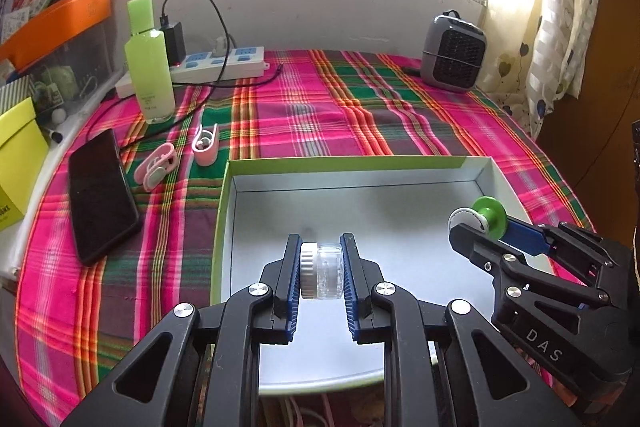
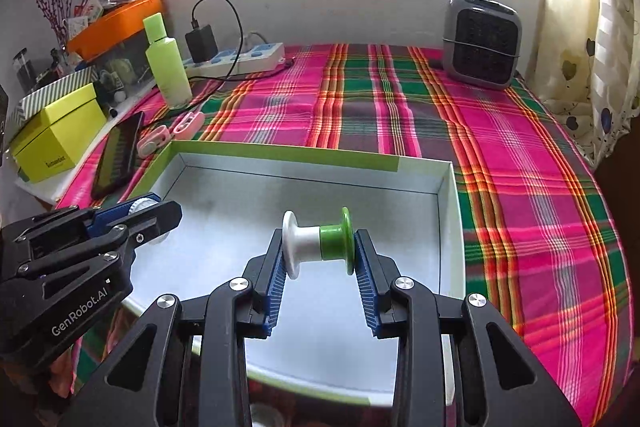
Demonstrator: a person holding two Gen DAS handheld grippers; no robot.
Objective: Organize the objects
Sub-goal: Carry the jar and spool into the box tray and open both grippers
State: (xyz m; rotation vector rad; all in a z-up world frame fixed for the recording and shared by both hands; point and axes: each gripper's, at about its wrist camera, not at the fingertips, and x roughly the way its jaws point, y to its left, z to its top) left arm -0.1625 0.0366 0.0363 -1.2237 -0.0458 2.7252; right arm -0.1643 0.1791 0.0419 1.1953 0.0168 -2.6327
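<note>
The left tongs (image 1: 322, 269) are clamped on a small clear plastic jar (image 1: 329, 270) with a ribbed silver lid, held sideways so the lid faces one ridged blue pad and the base the other. The right tongs (image 2: 320, 247) are closed on a spool (image 2: 318, 243) — one half white, one half green — with its flared end discs pressed against the blue pads and its narrow waist spanning the gap. Both pairs hang over a shallow cardboard box (image 1: 400, 169), white inside with lime-green outer walls, which sits on a surface covered by a pink, green and orange plaid cloth (image 1: 320, 115).

To the left of the box, on the cloth, lie a glossy black phone (image 1: 100, 199) and two pink clips (image 1: 158, 167) — smooth, rounded plastic. Behind them stands a tall matte green bottle (image 1: 149, 67) beside a white power strip (image 1: 224, 61). A grey fan heater (image 1: 454, 55) with a dark grille sits at the far right corner.
</note>
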